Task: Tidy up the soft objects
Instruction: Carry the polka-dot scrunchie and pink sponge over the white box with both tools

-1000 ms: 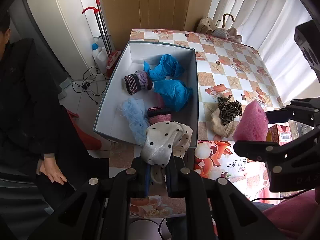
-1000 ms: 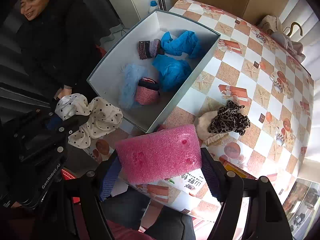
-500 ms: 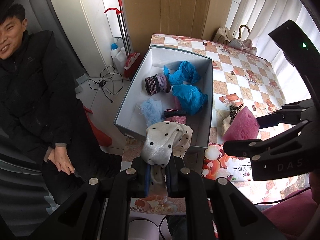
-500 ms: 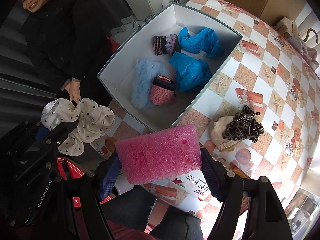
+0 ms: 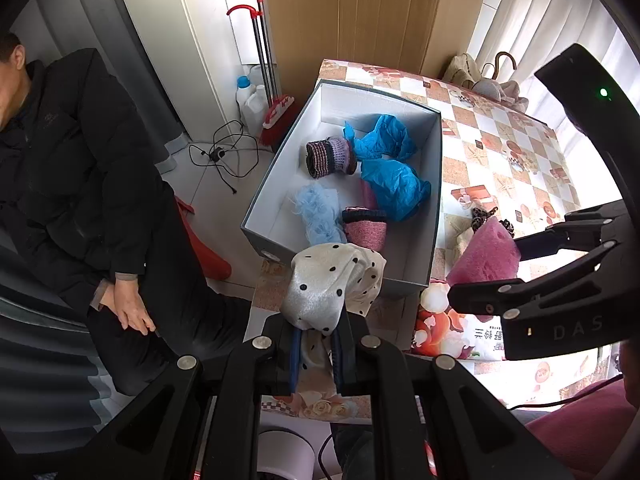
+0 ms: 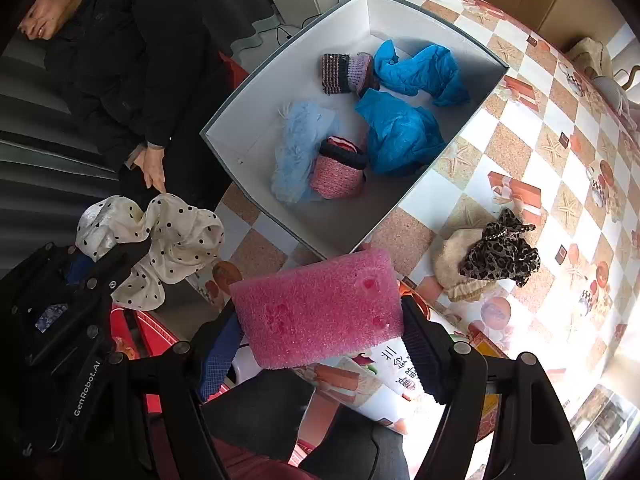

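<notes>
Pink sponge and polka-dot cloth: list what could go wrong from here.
1. The pink sponge is gripped only at its ends by the right gripper; it could squeeze out.
2. The polka-dot cloth droops from the left gripper and may snag the box rim.
3. Both grippers are close together and could collide.

Two black handheld grippers: the left gripper has angular black arms with round silver screws and blue-padded fingers. The right gripper matches, with ribbed dark-blue pads; white lettering reads "DAS" and "GenRobot.AI", beside a green light.
</notes>
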A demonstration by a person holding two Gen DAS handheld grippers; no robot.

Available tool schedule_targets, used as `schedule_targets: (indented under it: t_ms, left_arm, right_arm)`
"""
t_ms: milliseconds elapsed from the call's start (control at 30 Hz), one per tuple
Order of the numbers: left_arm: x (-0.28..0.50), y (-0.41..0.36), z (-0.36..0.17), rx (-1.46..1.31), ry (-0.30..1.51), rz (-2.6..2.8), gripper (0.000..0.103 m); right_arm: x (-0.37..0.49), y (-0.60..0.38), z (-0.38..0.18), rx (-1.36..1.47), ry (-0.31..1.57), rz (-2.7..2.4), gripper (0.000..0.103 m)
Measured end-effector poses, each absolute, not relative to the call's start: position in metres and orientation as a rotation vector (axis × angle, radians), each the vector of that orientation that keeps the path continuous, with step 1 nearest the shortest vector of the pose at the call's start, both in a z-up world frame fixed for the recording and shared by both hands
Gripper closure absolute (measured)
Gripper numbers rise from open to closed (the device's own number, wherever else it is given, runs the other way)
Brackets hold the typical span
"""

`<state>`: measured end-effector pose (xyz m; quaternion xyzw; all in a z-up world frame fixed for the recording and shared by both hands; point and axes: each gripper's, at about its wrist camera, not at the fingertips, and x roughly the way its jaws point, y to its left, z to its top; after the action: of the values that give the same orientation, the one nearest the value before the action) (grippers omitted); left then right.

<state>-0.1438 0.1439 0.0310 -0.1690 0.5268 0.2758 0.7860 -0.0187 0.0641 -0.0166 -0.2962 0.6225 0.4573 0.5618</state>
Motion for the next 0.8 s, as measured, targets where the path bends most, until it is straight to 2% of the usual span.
schedule_targets:
  t_ms: [800]
  left_arm:
    - [-0.136,0.146,0.017,-0.362,1.168,0.568,0.089]
  right_arm:
    - [0.005,0.058,-0.021,-0.632,1.491,1.016,0.027]
